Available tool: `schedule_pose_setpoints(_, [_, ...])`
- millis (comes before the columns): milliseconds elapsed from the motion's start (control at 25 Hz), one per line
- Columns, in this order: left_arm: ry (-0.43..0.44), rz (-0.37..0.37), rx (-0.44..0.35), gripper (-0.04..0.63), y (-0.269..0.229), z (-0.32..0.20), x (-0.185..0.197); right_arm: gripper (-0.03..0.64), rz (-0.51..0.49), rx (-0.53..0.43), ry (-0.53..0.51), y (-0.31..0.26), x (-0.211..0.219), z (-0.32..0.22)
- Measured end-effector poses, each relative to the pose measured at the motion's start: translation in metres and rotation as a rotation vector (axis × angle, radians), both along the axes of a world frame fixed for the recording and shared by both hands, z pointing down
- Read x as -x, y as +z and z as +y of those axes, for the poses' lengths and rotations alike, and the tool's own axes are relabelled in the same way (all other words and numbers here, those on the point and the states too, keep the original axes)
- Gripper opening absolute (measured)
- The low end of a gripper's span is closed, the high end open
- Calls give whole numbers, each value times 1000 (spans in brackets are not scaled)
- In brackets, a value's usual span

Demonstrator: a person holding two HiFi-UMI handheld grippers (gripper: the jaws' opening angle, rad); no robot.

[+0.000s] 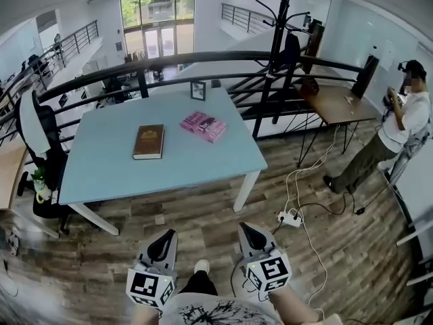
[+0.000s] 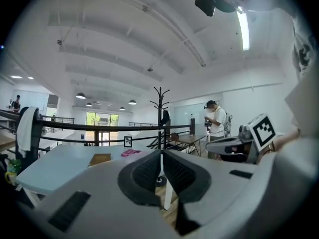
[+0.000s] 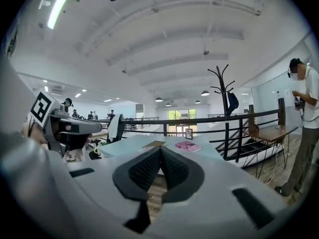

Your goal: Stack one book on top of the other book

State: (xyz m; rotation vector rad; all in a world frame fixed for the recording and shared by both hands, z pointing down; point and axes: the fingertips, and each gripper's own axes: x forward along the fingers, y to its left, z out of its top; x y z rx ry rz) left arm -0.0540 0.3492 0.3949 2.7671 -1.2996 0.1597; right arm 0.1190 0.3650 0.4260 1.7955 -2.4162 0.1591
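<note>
Table (image 1: pixel 203 161): brown book (image 1: pixel 149 141) beyond left gripper (image 1: pixel 166 235)

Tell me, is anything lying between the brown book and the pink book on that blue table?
Nothing: in the head view the brown book and pink book lie apart, with only bare blue table between them.

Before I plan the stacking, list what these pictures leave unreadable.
Brown book: title too small, every view.
Pink book: cover print too small to read, every view.
Small frame at the far edge of the table: its content too small, head view.
</note>
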Motion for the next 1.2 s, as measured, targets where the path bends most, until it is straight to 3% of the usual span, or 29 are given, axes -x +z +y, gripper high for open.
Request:
schedule_pose_setpoints(280, [32,11,-29,15,-23,-158,-3,-8,15,11,63,-7,-12,-143])
schedule_pose_setpoints(600, [33,18,10,15,-6,-258,-9,-7,10,41,70,5,-20,-241])
schedule_pose_setpoints(1040, [-91,-18,55,15,41,-393,-49,-6,-36,102,-104,44,-62,-407])
schedule_pose_setpoints(1200, [-150,-14,74,15,42,-446,-79,-7,-54,181,-223,47,-85,-471])
